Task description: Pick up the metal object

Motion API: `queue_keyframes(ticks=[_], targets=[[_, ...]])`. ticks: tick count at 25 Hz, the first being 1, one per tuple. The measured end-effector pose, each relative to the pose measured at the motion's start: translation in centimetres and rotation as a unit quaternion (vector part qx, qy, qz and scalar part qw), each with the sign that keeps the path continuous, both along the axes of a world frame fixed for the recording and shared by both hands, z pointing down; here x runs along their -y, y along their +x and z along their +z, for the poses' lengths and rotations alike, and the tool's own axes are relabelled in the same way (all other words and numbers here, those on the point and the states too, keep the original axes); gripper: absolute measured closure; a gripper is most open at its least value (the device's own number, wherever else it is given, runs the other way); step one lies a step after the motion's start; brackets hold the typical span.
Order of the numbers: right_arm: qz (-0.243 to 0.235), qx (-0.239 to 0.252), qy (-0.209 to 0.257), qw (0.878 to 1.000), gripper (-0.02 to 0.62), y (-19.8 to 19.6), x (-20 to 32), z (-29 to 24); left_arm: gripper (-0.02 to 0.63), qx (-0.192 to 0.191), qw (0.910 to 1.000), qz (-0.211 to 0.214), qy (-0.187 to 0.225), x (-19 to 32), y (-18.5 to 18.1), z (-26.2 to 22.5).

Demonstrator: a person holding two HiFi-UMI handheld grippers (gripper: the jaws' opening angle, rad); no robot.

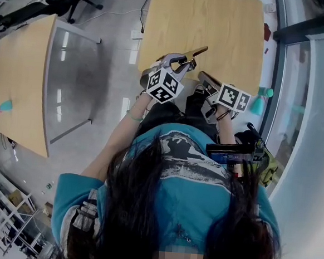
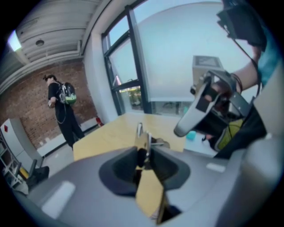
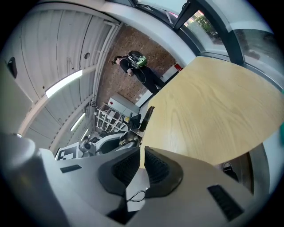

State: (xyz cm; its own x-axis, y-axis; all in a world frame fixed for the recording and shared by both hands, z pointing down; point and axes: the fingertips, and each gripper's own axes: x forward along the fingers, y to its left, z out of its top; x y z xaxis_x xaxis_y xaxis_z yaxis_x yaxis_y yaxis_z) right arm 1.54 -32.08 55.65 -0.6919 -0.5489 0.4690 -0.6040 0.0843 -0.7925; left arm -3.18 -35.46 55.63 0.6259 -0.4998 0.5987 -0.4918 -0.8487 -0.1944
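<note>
Here the metal object (image 2: pixel 143 141) is a thin, flat strip, shiny enough to mirror the wood tone, with a silvery tip. It sits pinched edge-on between the pads of the left tongs (image 2: pixel 144 151), which are clenched on it. It juts forward over the near edge of the pale wooden worktop (image 1: pixel 225 30). Just beside, the right tongs (image 3: pixel 142 157) are drawn together on nothing, at that same edge.
</note>
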Motion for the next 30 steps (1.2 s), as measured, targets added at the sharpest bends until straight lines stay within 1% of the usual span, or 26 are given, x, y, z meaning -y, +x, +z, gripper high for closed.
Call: queue_keyframes(ticks=[3, 6, 8, 12, 16, 19, 21, 23, 27, 30], targets=[[0.023, -0.004, -0.009, 1.0, 0.561, -1.9, -1.8, 0.0, 0.518, -0.014, 0.9998, 0.014, -0.002, -1.8, -2.2, -1.4], [0.036, -0.01, -0.022, 0.999, 0.561, -1.9, -4.1, 0.7, 0.518, -0.02, 0.9996, 0.019, 0.0, -3.3, -3.0, -1.9], [0.042, -0.011, -0.029, 0.999, 0.561, -1.5, -5.6, 1.4, 0.518, -0.026, 0.9996, 0.013, -0.001, -4.5, -3.3, -1.8], [0.044, -0.01, -0.031, 0.999, 0.56, -1.0, -7.3, 1.8, 0.518, -0.035, 0.9992, -0.013, -0.009, -6.7, -4.1, -1.6], [0.025, -0.007, -0.021, 0.999, 0.56, -0.7, -9.3, 1.3, 0.52, -0.035, 0.9987, -0.037, -0.011, -9.4, -4.2, -1.8], [0.003, -0.005, -0.022, 1.0, 0.561, -0.4, -12.3, 1.2, 0.52, -0.026, 0.9981, -0.054, -0.011, -12.4, -3.9, -1.8], [-0.011, -0.006, -0.023, 1.0, 0.56, 0.0, -14.7, 1.3, 0.52, -0.022, 0.9974, -0.068, -0.01, -14.5, -3.6, -1.6], [-0.025, -0.007, -0.021, 0.999, 0.561, 0.5, -17.3, 1.5, 0.52, -0.026, 0.9961, -0.084, -0.011, -16.9, -3.1, -1.5], [-0.054, -0.003, -0.026, 0.998, 0.561, 2.1, -23.9, 2.6, 0.52, -0.025, 0.9924, -0.119, -0.018, -22.7, -2.2, -0.7], [-0.062, -0.002, -0.02, 0.998, 0.561, 3.5, -27.6, 2.2, 0.52, -0.025, 0.99, -0.137, -0.017, -26.2, -1.6, -1.0]])
